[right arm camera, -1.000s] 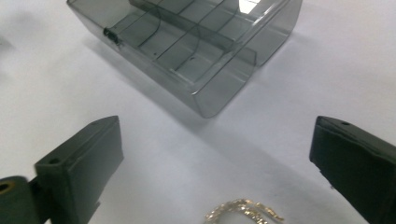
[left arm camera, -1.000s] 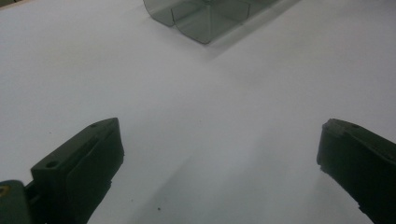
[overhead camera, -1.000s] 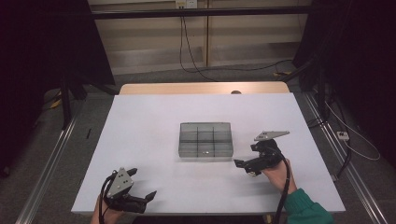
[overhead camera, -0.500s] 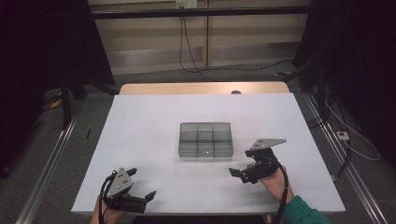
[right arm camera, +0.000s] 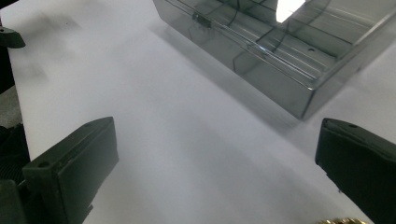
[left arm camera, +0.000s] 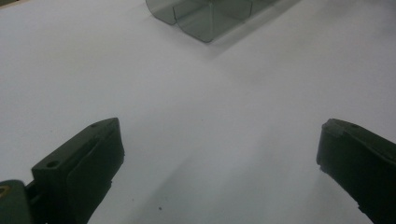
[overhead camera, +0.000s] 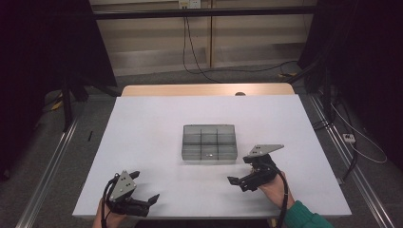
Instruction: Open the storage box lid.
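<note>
High view: a smoky-grey clear plastic compartment box (overhead camera: 209, 144) lies mid-counter on the white counter (overhead camera: 142, 133), long axis left to right, no readable label. The right gripper (overhead camera: 239, 182) hovers just near-right of it; the left gripper (overhead camera: 149, 202) sits at the near-left edge.

Left gripper view: jaws wide apart, box corner far ahead.

Right gripper view: jaws wide apart, box far right.

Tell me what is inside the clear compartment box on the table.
The compartment box is split by dividers into small cells. One tiny pale item lies in a front cell; what it is cannot be told. The other cells look bare, though the tinted lid's glare hides some detail.
</note>
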A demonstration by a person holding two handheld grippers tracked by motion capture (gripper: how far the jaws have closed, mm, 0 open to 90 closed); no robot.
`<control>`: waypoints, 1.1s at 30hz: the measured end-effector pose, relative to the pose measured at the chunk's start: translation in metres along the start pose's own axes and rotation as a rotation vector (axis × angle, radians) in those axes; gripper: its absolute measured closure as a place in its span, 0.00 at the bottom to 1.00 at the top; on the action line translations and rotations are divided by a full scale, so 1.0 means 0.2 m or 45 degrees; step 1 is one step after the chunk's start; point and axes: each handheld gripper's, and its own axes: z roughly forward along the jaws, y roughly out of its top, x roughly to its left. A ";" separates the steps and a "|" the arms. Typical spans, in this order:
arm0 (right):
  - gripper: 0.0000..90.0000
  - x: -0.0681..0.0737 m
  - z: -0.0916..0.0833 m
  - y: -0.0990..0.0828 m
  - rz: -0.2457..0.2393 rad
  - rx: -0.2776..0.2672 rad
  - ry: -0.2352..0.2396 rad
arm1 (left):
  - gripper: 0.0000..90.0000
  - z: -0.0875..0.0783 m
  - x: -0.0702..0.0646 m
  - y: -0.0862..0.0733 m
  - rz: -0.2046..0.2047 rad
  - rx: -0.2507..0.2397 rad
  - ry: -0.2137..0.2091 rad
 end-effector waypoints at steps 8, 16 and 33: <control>0.00 0.04 0.05 0.02 -0.015 0.012 0.016 | 0.01 0.00 0.00 0.00 0.014 0.012 -0.001; 0.00 0.08 0.12 0.03 -0.030 0.030 0.042 | 0.01 0.00 0.00 0.00 -0.002 0.011 -0.001; 0.34 0.09 0.17 0.07 0.002 -0.040 0.020 | 0.00 0.02 0.00 0.01 0.010 0.028 0.006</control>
